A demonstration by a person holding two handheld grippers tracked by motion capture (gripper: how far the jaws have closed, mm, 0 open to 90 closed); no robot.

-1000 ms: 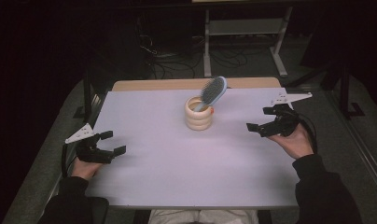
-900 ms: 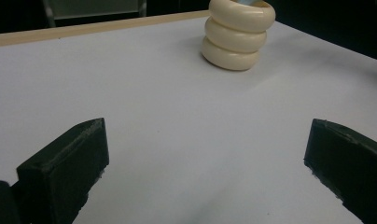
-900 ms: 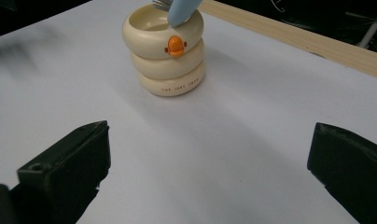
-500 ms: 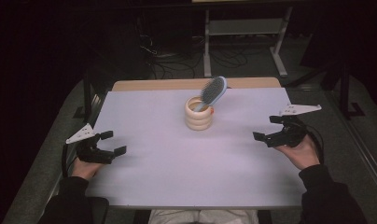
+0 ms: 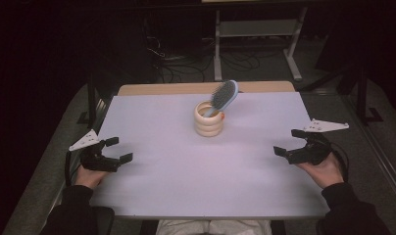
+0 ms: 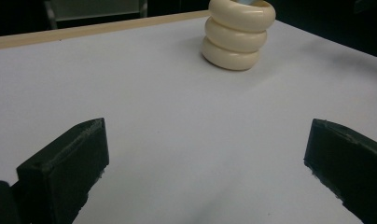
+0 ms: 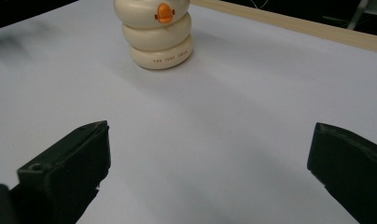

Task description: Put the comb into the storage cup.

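A cream ribbed holder shaped like stacked rings stands upright at the back middle of the white table. A blue-grey hairbrush leans out of it toward the right. The holder rises ahead in the left gripper view; in the right gripper view the holder shows an orange beak. My left gripper rests open at the table's left edge, nothing between its jaws. My right gripper is open near the right edge, also holding nothing.
A wooden strip runs along the table's far edge. Behind it, on the dark floor, are cables and a metal shelf frame. The white surface stretches wide between both grippers and the holder.
My right gripper has drawn back from beside the holder toward the near right edge of the table. The left gripper, holder and brush have stayed put.
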